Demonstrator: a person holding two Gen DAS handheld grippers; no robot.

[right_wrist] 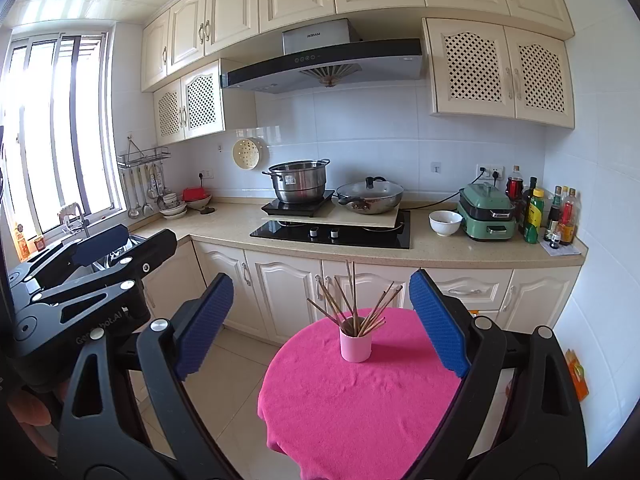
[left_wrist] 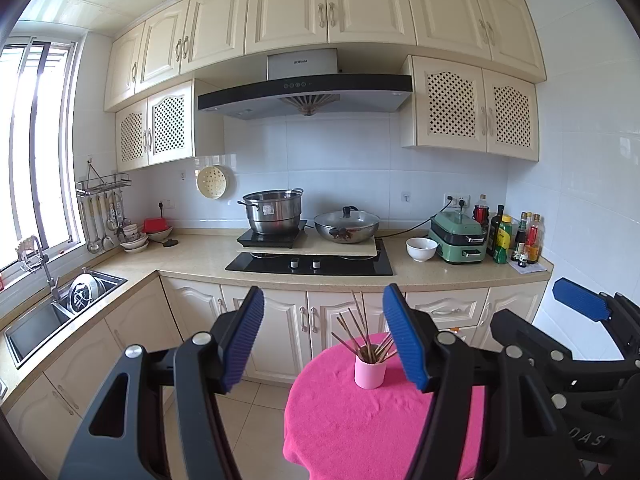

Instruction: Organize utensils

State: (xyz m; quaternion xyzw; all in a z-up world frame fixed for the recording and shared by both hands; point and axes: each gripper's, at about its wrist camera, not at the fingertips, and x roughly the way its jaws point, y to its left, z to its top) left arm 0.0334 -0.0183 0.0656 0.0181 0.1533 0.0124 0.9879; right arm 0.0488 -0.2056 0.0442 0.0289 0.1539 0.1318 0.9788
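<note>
Currently both grippers hover apart above the near edge of the round table point(left_wrist: 360, 420) with its pink cloth: left gripper point(left_wrist: 323, 338) has its blue pads spread wide with nothing between them, right gripper point(right_wrist: 321, 320) likewise wide and empty. Chopsticks point(right_wrist: 352, 300) stand fanned out in a pink cup point(right_wrist: 355, 345) toward the far side of the table, well clear of both sets of pads. Kitchen counter point(right_wrist: 420, 254) with stove behind.

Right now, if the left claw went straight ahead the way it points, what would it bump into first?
Probably the chopsticks sticking up from the pink cup on the pink-covered table. They sit between the open left claw fingers, though depth is hard to judge.
</note>
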